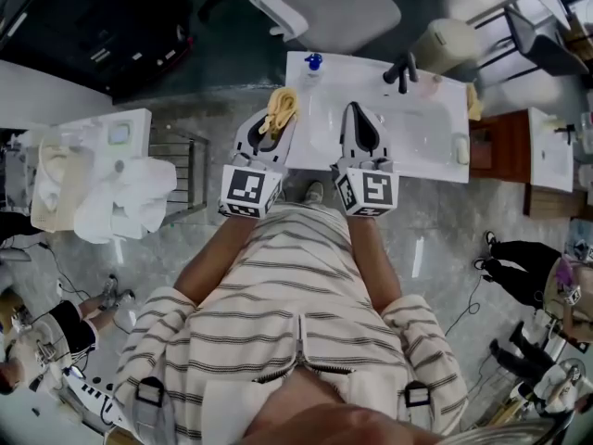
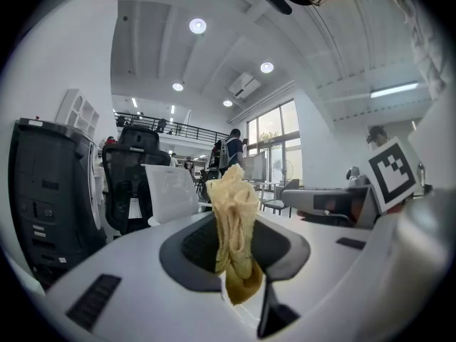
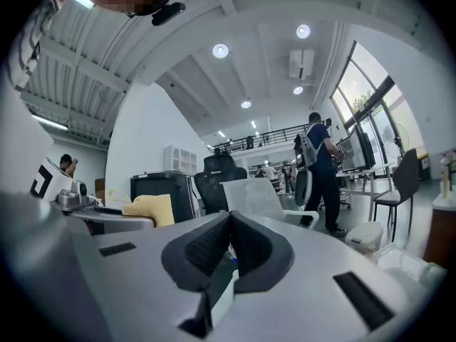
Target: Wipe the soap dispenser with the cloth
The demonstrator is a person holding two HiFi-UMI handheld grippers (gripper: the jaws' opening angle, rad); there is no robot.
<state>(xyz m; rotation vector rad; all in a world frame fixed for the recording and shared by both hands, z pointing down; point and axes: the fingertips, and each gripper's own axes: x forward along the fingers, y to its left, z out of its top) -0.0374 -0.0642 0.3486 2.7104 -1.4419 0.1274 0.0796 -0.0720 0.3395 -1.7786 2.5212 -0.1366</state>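
Observation:
The soap dispenser (image 1: 314, 61), small with a blue top, stands at the back left of the white sink counter (image 1: 435, 156). My left gripper (image 1: 278, 111) is over the counter's left edge, shut on a crumpled yellow cloth (image 1: 281, 108). In the left gripper view the cloth (image 2: 234, 226) stands upright, pinched between the jaws of the left gripper (image 2: 236, 242). My right gripper (image 1: 358, 111) hovers beside it over the basin, shut with nothing in it. The right gripper view shows the right gripper (image 3: 229, 237) with its dark pads pressed together, and the cloth (image 3: 152, 209) off to the left.
A black faucet (image 1: 400, 70) rises at the back of the basin. A white office chair (image 1: 324, 3) and a bin (image 1: 447, 43) stand behind the counter. A rack with white cloths (image 1: 111, 197) is at the left. People stand at the right.

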